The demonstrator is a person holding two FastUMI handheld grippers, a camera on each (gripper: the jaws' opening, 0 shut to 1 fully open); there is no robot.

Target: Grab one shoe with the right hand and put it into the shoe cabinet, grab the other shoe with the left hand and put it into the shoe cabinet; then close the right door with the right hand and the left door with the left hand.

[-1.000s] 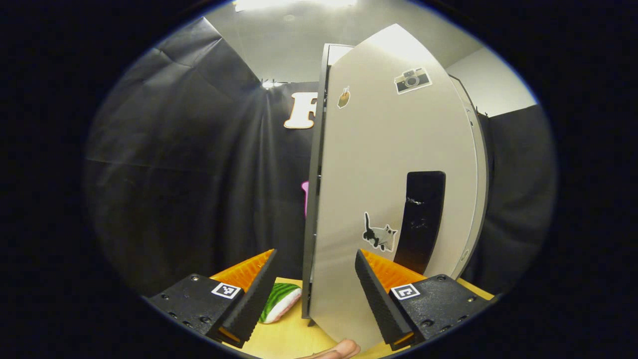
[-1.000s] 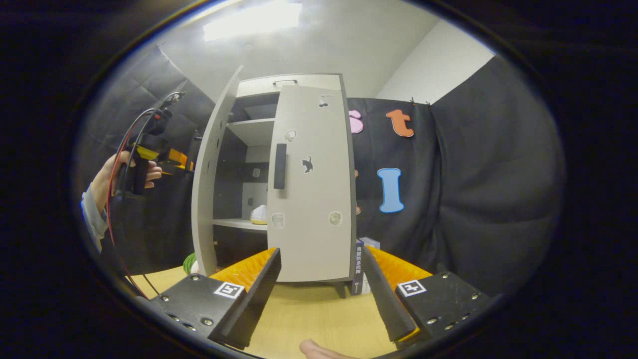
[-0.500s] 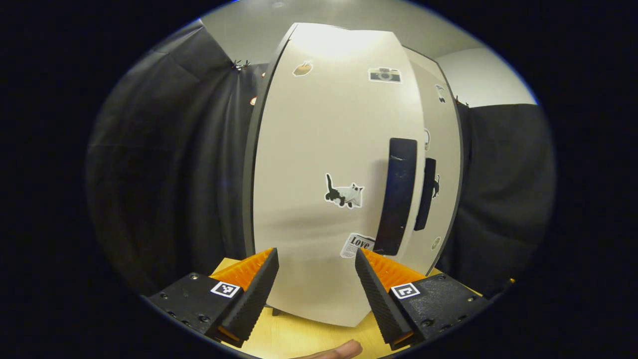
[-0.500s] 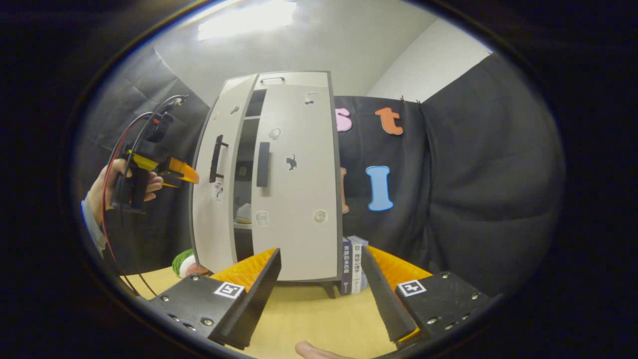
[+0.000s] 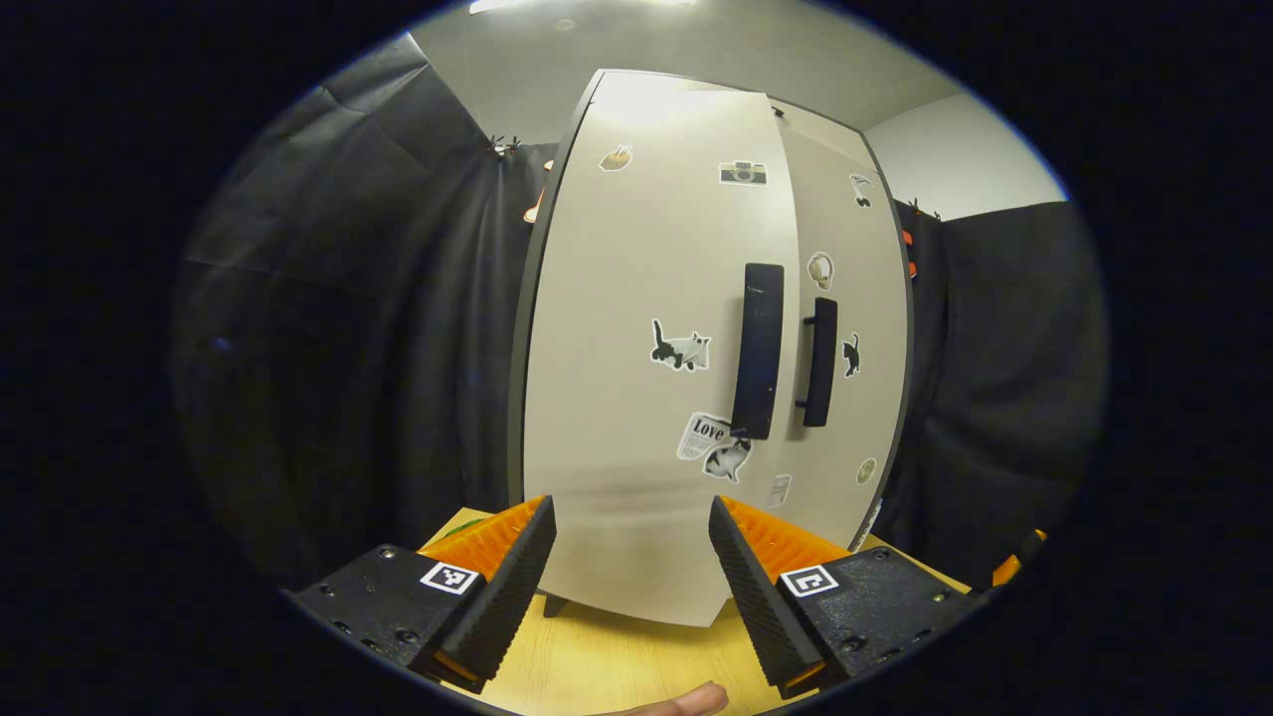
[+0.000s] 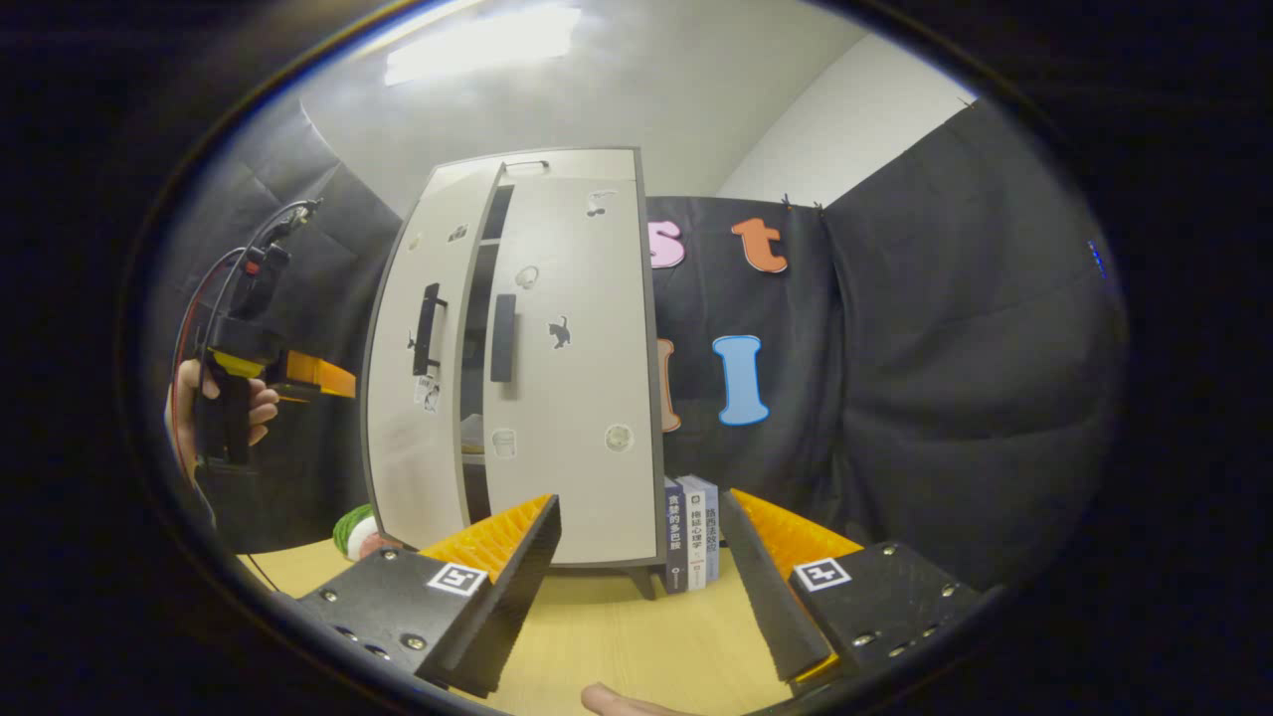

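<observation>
The grey shoe cabinet (image 5: 656,398) stands on the wooden table right ahead of my left gripper (image 5: 629,537), which is open and holds nothing. Its left door (image 5: 636,298) lies almost flush with the right door (image 5: 845,298), their black handles (image 5: 758,348) side by side. From the right gripper view the left door (image 6: 413,398) is still a little ajar, with a narrow dark gap (image 6: 477,338) beside the right door (image 6: 572,378). A pale shape low in that gap is too small to tell. The left gripper (image 6: 338,378), in a hand, sits by the left door's outer face. My right gripper (image 6: 641,527) is open and empty, well back from the cabinet.
Three books (image 6: 691,532) stand upright against the cabinet's right side. A green and white object (image 6: 353,527) lies on the table (image 6: 636,636) by the cabinet's left foot. Red cables (image 6: 214,288) trail from the left gripper. Black cloth walls close in the booth.
The left door has swung from wide open to almost shut, hiding the shelves and the shoe. My left gripper followed it round to face the cabinet's front. The right gripper drew back slightly.
</observation>
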